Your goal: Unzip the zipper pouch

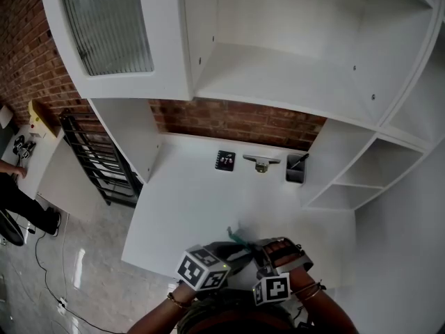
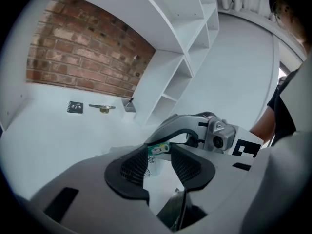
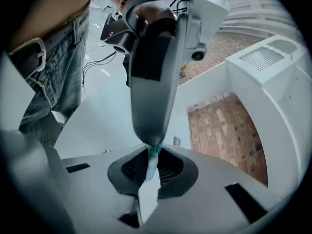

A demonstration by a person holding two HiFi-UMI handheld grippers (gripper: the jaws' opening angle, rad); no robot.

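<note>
The left gripper [image 2: 160, 156] has its fingers [image 2: 134, 165] apart, touching nothing. The green zipper pull [image 2: 159, 149] of the zipper pouch [image 2: 152, 168] sits just between their tips, and pale pouch material shows lower in the gap. The right gripper [image 3: 152, 163] comes in from the opposite side, its fingers [image 3: 168, 167] closed on the pouch's thin edge, with the teal zipper end at their tips. The two sets of fingers nearly meet over the near edge of the white bench [image 1: 201, 200]. Well beyond the fingers, a dark card [image 1: 225, 161] and a grey holder [image 1: 295, 170] stand by the brick wall.
</note>
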